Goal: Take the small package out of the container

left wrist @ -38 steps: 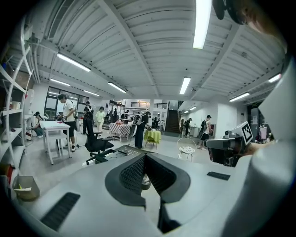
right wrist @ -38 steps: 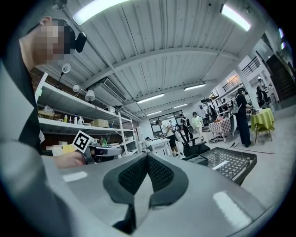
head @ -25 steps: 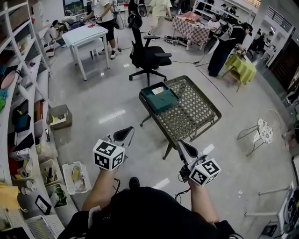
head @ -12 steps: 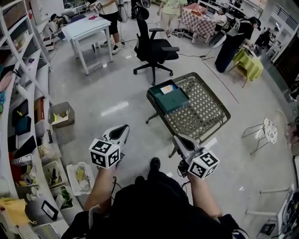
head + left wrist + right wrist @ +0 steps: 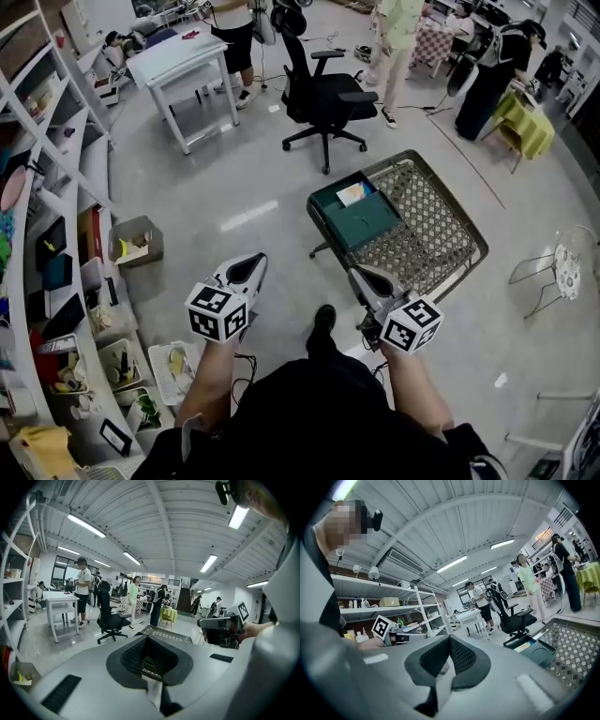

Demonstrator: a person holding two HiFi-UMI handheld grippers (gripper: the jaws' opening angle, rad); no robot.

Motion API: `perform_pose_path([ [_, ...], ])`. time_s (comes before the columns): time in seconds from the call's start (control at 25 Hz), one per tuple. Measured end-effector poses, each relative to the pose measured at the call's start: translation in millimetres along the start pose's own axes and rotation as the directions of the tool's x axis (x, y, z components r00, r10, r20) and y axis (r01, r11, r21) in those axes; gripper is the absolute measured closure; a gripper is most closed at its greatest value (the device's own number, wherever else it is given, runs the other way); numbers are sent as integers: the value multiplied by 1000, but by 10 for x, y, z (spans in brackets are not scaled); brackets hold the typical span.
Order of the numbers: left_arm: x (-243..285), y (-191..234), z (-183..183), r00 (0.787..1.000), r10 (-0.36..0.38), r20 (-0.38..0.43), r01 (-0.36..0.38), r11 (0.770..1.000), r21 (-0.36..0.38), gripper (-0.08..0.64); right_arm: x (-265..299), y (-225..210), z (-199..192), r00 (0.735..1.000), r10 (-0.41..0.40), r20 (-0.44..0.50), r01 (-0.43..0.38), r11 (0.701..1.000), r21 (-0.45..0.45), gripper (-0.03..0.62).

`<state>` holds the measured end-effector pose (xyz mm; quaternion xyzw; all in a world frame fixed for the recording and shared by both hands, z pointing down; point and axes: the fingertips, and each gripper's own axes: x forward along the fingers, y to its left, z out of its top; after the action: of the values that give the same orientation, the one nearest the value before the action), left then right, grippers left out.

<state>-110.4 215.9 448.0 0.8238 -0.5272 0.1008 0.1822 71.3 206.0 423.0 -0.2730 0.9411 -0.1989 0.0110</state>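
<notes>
A dark green container [image 5: 361, 217] sits at the left end of a low metal mesh table [image 5: 436, 239]. Inside it, at the far end, lies a small light package [image 5: 354, 193]. My left gripper [image 5: 247, 269] is held over the floor, left of the table and well short of it, jaws shut and empty. My right gripper [image 5: 362, 277] hangs near the table's front corner, also shut with nothing in it. In the right gripper view the container [image 5: 533, 649] with the package [image 5: 524, 645] shows ahead to the right of the shut jaws [image 5: 450, 638].
A black office chair [image 5: 323, 89] stands just beyond the mesh table, a white table [image 5: 183, 61] farther back left. Shelving [image 5: 47, 187] lines the left wall, with a cardboard box [image 5: 136, 242] and baskets [image 5: 178, 366] on the floor. Several people stand at the back.
The person has walked forward: the mesh table and container now lie closer and more to the right. Both grippers stay shut and empty in front of the body.
</notes>
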Motion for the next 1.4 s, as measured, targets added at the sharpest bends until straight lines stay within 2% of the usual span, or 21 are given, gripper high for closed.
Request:
perform_pose_path([
  [0.24, 836, 305, 379, 1000, -4, -23, 4, 1000, -19, 554, 403, -830, 364, 1000, -13, 0, 13, 1000, -3, 581],
  [0.48, 1440, 377, 860, 1000, -11, -22, 11, 1000, 17, 554, 648, -1453, 773, 999, -8, 31, 8, 1000, -3, 581],
  [0.76, 1955, 520, 961, 997, -50, -55, 51, 999, 6, 554, 817, -1854, 705, 998, -59, 7, 58, 998, 39, 581],
  [1.08, 2756, 803, 1201, 981, -177, -80, 178, 984, 4, 554, 1151, -2320, 694, 983, -179, -50, 181, 982, 59, 581],
  [1.28, 3227, 974, 1436, 958, -267, -100, 272, 962, 37, 554, 1476, -2516, 835, 965, -257, -54, 260, 964, 56, 581],
  [1.4, 3455, 990, 1480, 933, -339, -119, 346, 937, 46, 554, 1731, -2548, 864, 955, -288, -66, 291, 956, 42, 581],
])
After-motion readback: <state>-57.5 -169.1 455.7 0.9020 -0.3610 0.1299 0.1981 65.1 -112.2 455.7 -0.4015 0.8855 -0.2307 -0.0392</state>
